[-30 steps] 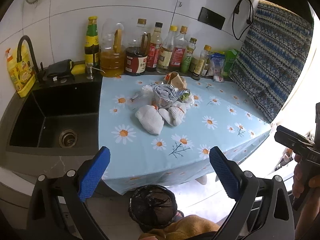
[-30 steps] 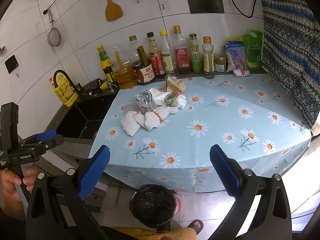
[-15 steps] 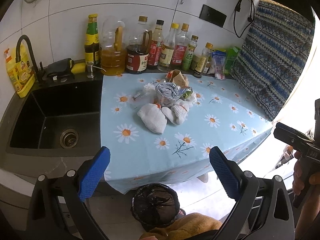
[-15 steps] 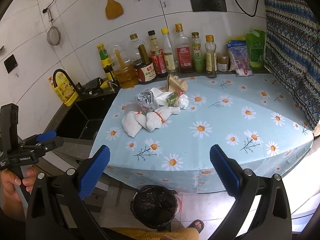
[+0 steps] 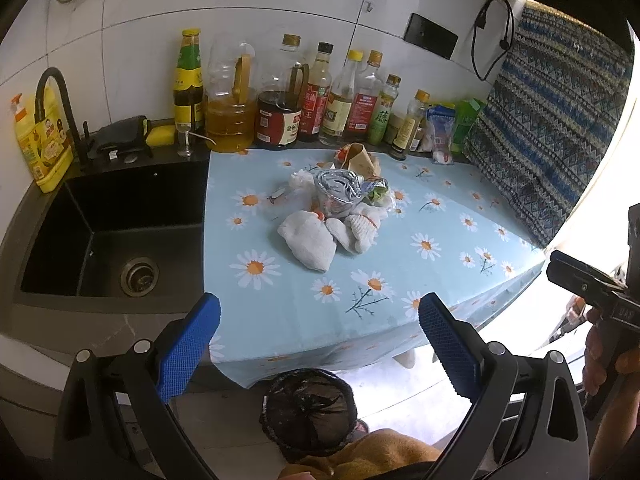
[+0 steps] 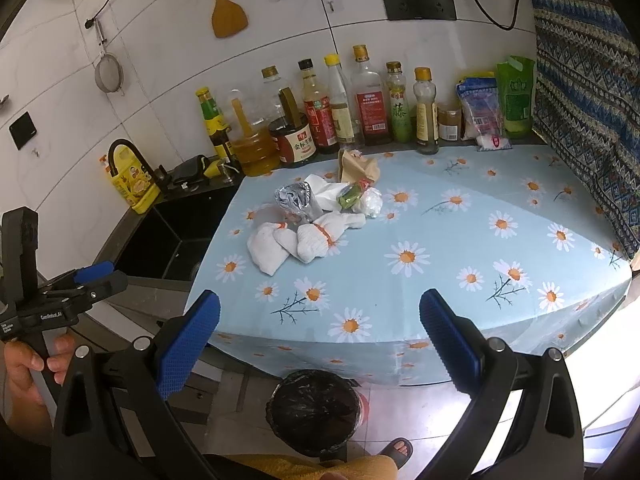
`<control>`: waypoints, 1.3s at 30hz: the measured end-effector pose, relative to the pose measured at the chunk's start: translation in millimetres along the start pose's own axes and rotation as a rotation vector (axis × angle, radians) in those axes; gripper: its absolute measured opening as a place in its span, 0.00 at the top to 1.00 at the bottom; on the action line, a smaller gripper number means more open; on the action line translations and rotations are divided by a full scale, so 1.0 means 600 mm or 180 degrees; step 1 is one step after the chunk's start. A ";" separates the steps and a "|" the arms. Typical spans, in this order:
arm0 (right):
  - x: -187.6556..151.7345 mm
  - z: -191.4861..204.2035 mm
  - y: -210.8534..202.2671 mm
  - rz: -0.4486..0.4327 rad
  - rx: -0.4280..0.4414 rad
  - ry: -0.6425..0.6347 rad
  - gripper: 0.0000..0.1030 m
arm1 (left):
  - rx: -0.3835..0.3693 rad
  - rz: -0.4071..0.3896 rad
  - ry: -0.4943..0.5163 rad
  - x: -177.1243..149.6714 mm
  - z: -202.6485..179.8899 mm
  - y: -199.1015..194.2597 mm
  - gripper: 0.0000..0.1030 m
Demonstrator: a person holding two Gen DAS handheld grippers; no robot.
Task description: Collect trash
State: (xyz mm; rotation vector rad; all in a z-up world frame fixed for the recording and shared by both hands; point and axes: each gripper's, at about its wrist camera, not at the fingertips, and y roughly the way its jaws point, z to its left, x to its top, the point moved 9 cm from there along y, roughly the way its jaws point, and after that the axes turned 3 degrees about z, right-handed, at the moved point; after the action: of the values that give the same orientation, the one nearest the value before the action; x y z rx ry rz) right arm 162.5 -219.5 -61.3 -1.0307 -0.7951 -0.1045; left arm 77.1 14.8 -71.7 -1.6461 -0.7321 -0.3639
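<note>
A heap of trash lies mid-table on the daisy tablecloth point(image 5: 360, 292): white wads point(image 5: 308, 240) point(image 6: 268, 246), a crumpled foil wrapper point(image 5: 338, 186) point(image 6: 294, 198), a brown paper bag point(image 5: 360, 158) point(image 6: 356, 166), a green wrapper point(image 6: 352, 196) and clear plastic point(image 6: 372, 202). A bin with a black liner point(image 5: 308, 412) point(image 6: 314, 404) stands on the floor below the table's front edge. My left gripper point(image 5: 318, 344) and right gripper point(image 6: 320, 336) both hover open and empty before the table edge, well short of the heap.
Sauce and oil bottles point(image 5: 280, 96) point(image 6: 360, 100) line the back wall. A black sink point(image 5: 116, 236) with a tap point(image 5: 52, 92) lies left of the table. A patterned cloth point(image 6: 588, 100) hangs at the right. A sandalled foot point(image 6: 396, 450) stands by the bin.
Both grippers have drifted slightly closer to the table; the trash heap sits a little lower in the views. Jaws stay open.
</note>
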 end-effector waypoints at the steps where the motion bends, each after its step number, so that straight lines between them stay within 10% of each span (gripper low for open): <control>1: 0.000 0.001 0.000 -0.0006 -0.0007 -0.0013 0.04 | 0.0008 0.0004 0.0002 -0.001 0.000 0.000 0.06; 39: 0.011 0.032 -0.004 -0.0022 0.0022 -0.0050 0.04 | -0.0009 -0.0032 0.0043 -0.001 0.009 -0.017 0.06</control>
State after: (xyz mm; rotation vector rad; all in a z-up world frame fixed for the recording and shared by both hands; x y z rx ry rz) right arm 155.8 -203.6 -50.0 -1.0233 -0.8130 -0.0997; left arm 69.0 20.4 -65.6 -1.6417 -0.7301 -0.3829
